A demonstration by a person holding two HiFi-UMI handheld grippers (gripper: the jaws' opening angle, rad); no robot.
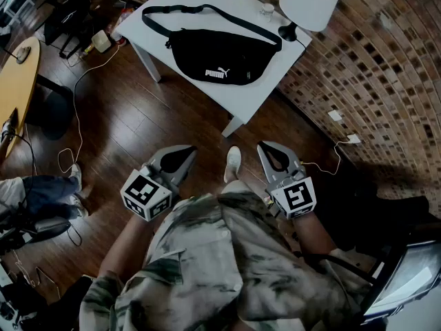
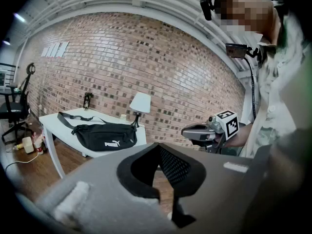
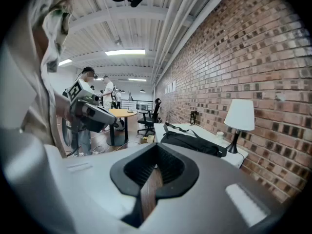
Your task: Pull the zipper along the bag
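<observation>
A black waist bag with a white logo lies on the white table, its strap looped toward the far side. It also shows as the bag in the left gripper view and the bag in the right gripper view. Both grippers hang close to the person's body, well short of the table. My left gripper is shut with nothing in it. My right gripper is likewise shut and empty. I cannot make out the zipper pull from here.
A white lamp and a small jar stand at the table's far corner by the brick wall. A round wooden table, cables on the wooden floor, an office chair and other people are to the left.
</observation>
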